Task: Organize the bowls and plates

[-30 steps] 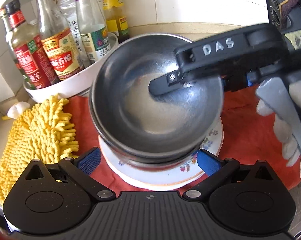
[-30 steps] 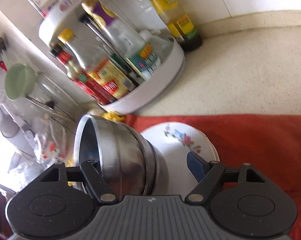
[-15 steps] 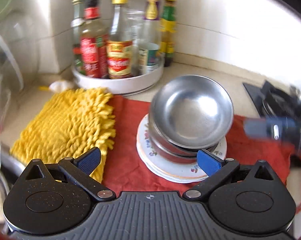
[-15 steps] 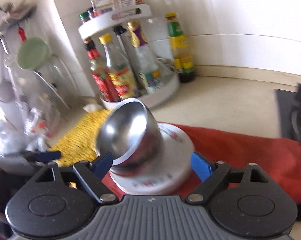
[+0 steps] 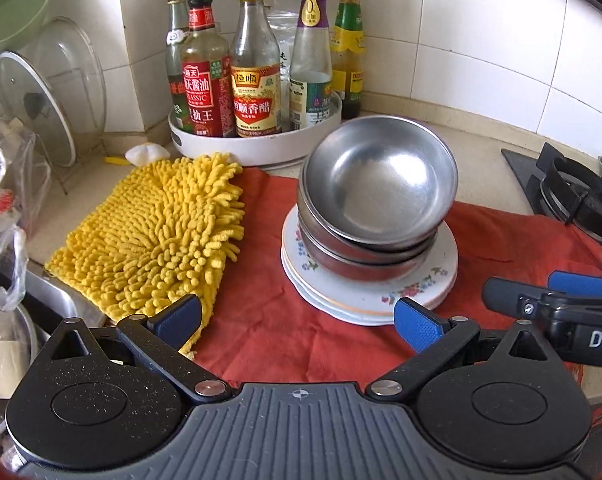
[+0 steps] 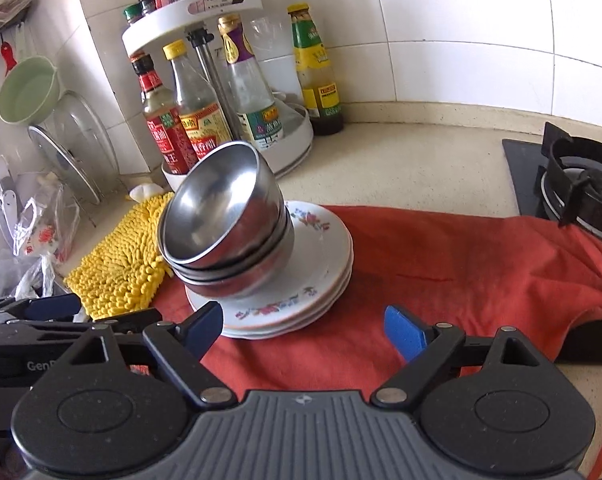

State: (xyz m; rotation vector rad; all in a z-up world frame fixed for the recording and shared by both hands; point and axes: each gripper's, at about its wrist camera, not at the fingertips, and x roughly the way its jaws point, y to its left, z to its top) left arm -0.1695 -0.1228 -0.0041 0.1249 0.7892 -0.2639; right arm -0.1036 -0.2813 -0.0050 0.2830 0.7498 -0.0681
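Three steel bowls (image 5: 381, 184) (image 6: 217, 208) sit nested on a stack of flowered white plates (image 5: 421, 284) (image 6: 321, 248) on a red cloth (image 5: 269, 240). The top bowl leans to one side. My left gripper (image 5: 297, 320) is open and empty, drawn back from the near side of the plates. My right gripper (image 6: 305, 326) is also back from the stack; its jaws are opening and nothing is between them. Each gripper shows in the other's view: the right gripper (image 5: 549, 300) low at the right, the left gripper (image 6: 41, 308) low at the left.
A yellow chenille mitt (image 5: 157, 232) lies left of the plates. A white turntable rack of sauce bottles (image 5: 253, 80) stands behind them. A gas hob (image 5: 581, 188) is at the right. Glass lids (image 5: 41, 100), a green bowl (image 5: 13, 8) and plastic bags crowd the left.
Both grippers have pulled back and up from the stack. The right gripper has left the top bowl, which now lies tilted in the nest, and its jaws have widened.
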